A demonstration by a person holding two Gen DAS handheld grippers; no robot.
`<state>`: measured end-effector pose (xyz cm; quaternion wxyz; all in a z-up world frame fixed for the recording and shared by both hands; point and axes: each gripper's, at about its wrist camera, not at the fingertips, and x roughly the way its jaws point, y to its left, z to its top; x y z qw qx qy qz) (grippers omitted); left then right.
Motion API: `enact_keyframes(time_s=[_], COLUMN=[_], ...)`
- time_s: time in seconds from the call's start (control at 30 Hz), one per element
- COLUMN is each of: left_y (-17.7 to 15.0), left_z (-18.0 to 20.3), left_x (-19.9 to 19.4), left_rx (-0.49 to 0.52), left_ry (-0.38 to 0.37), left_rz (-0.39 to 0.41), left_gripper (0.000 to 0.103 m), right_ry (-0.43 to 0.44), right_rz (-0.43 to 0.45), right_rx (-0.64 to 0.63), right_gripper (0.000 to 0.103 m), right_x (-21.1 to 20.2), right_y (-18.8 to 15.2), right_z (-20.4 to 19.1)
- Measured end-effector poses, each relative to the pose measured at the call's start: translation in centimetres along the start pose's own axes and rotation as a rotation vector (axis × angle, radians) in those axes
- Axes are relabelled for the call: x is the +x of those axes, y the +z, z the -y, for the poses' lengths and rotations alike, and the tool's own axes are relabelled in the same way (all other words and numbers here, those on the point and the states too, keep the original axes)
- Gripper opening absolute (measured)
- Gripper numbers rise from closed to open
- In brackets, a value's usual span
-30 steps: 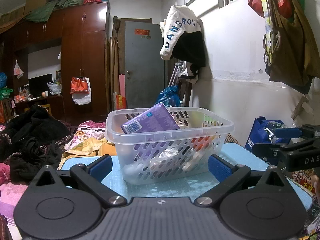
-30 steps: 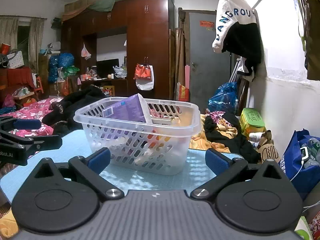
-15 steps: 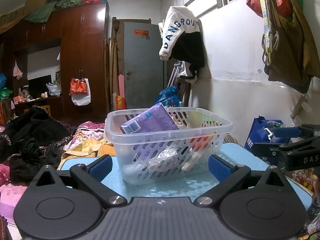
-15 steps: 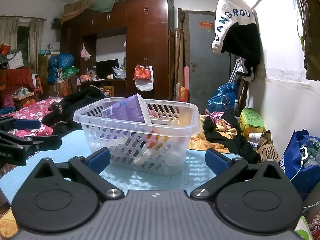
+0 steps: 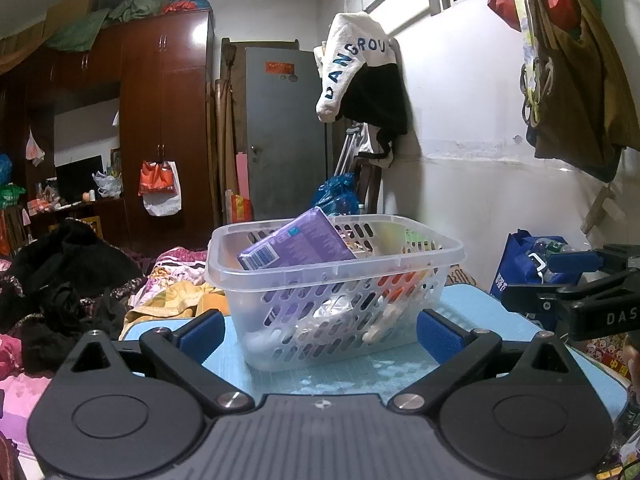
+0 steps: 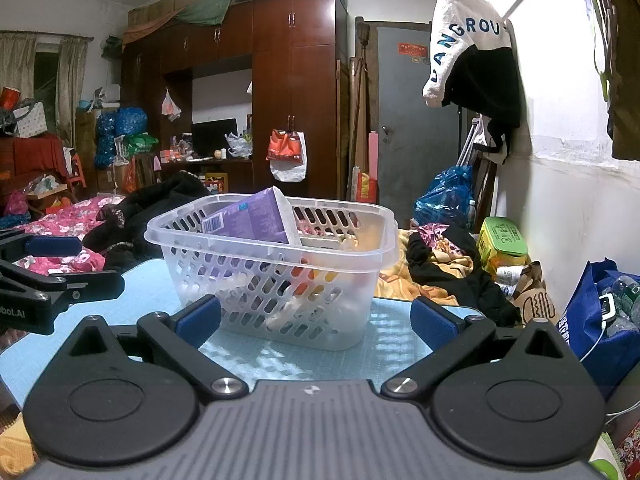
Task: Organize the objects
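A clear perforated plastic basket (image 5: 336, 276) stands on the pale blue mat (image 5: 360, 372), dead ahead at 12 o'clock from both cameras, its long axis running from about 10 o'clock near the left gripper's side toward 2 o'clock farther off in the left wrist view. Inside it a purple box (image 5: 296, 246) leans tilted, its barcoded end low toward 9 o'clock and its upper edge rising above the rim toward 1 o'clock; in the right wrist view the same purple box (image 6: 252, 222) shows a white side face. Below it, through the slotted wall, orange and whitish items lie at the bottom, too blurred to name. The left gripper (image 5: 320, 334) is spread wide, its blue-padded fingers (image 5: 200, 334) flanking the basket's near end without touching it, holding nothing. The right gripper (image 6: 316, 320) is likewise spread and empty, the basket (image 6: 276, 280) sitting between and beyond its pads (image 6: 432, 320). A white and black hooded jacket (image 5: 360, 68) hangs on the wall at 1 o'clock
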<state>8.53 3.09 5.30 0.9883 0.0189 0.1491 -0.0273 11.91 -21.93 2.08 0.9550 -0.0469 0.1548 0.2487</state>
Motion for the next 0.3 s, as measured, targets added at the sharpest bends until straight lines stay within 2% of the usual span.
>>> enact_keyframes(time_s=[0.3], left_y=[-0.08], left_z=[0.26], left_x=[-0.2], left_rx=[0.007], left_ry=[0.004], left_rz=[0.017], left_gripper=[0.102], right_ry=[0.002], right_rz=[-0.002], right_rx=[0.001], right_gripper=[0.103], right_x=[0.04], right_y=[-0.04], right_z=[-0.02])
